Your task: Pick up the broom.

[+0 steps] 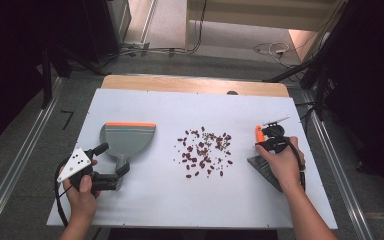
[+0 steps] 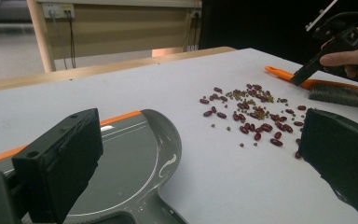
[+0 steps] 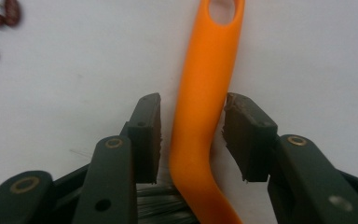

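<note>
Two grippers worked over a white table point(image 1: 145, 210). Left gripper point(image 1: 114, 161) sat at lower left of the high view, jaws spread wide, one either side of the dustpan's handle at the near end of the pan, no pad touching it. Dustpan point(image 1: 128, 137) lay flat left of centre, grey with an orange front edge pointing to the top of the frame. In the left gripper view the pan point(image 2: 135, 158) filled the lower left between the two black jaws.

Right gripper point(image 1: 263, 139) sat at centre right of the high view, tipped down onto the brush point(image 1: 261, 165). Brush lay at right of the table, orange handle toward the top, grey bristles toward the bottom under the hand. In the right gripper view the handle point(image 3: 205, 93) ran up the middle between the pads. Jaws were narrow and bracketed the handle; a thin gap showed on each side, so no firm pinch.

Beans point(image 1: 204, 150), dark red mixed with small greenish ones, lay scattered at table centre, between dustpan and brush, apart from both.
</note>
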